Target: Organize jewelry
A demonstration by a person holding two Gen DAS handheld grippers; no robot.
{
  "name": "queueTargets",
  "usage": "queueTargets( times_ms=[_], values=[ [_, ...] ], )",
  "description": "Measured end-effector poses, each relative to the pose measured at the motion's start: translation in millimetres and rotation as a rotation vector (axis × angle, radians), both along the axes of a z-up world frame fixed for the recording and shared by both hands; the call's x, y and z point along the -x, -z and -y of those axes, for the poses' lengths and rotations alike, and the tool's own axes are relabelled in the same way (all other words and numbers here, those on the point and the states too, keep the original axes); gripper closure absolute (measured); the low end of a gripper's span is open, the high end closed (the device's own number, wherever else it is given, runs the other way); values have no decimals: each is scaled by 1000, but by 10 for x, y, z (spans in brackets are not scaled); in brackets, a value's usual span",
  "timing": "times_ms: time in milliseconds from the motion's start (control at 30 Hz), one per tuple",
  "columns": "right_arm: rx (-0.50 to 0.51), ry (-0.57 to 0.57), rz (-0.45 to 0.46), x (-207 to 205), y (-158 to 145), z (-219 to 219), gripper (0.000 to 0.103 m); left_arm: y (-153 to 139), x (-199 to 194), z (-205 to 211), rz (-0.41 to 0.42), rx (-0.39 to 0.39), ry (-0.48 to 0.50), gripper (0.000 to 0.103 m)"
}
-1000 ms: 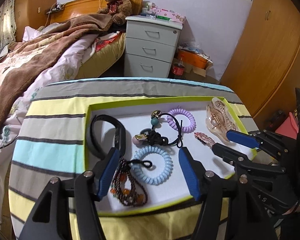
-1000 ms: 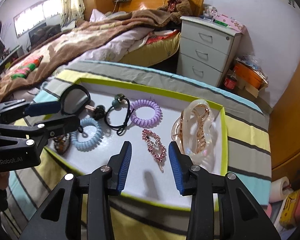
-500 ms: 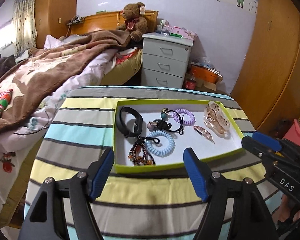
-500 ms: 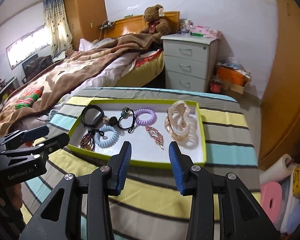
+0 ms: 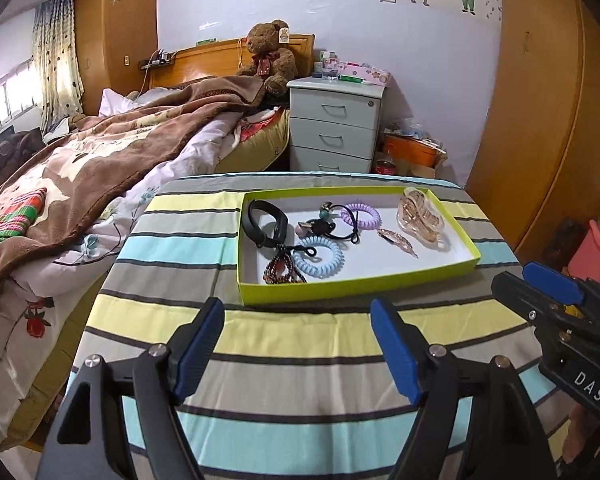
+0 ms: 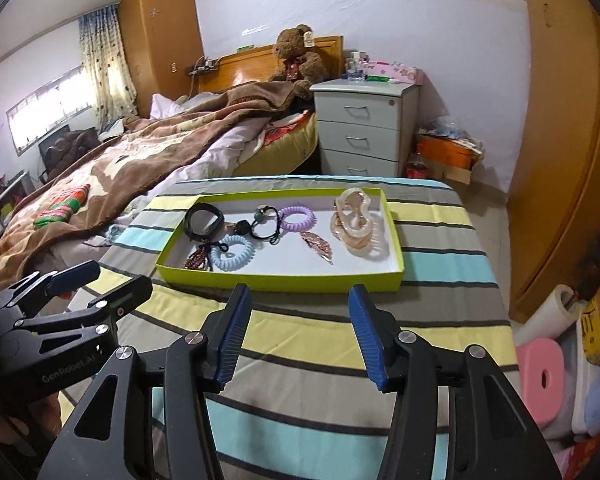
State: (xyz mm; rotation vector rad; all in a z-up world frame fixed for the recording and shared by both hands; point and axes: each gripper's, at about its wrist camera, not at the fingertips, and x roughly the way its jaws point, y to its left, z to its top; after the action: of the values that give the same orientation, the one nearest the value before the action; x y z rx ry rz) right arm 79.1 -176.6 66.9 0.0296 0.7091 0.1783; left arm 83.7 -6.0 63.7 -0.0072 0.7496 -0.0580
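Both hand-held grippers now sit back from the lime-green cardboard tray [image 5: 356, 285], which earlier filled the lower frame and is now at mid-frame on the striped cloth table [image 5: 292, 340]. In the tray lie coiled plastic hair ties, a beaded bracelet [image 5: 281, 270] and a translucent claw clip [image 6: 356, 224]. The left hand-held gripper [image 5: 298, 346] and right hand-held gripper [image 6: 300, 336] are empty, jaws opening.

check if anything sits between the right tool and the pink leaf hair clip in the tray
Only the tray's near wall lies between the right tool and the pink leaf hair clip. Bare striped cloth fills the gap; its jaws are opening with nothing between them.
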Motion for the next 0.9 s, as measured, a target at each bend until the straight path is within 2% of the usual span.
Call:
queueTargets(
  times_ms=[267,567,667,800,900],
  values=[
    [-7,31,9,117,-11,25,51,-8,118,47,9,-10,-5,21],
    [-12,57,17,176,-3,31,51,-19,157,35,6,20,-10,19],
    [-14,62,20,189,-7,34,51,-1,155,35,1,16,-6,15],
    [-10,65,19,194,-4,32,51,37,150,12,-12,40,-2,15],
    [-9,65,18,195,0,33,51,51,153,23,-16,25,-7,15]
  ],
)
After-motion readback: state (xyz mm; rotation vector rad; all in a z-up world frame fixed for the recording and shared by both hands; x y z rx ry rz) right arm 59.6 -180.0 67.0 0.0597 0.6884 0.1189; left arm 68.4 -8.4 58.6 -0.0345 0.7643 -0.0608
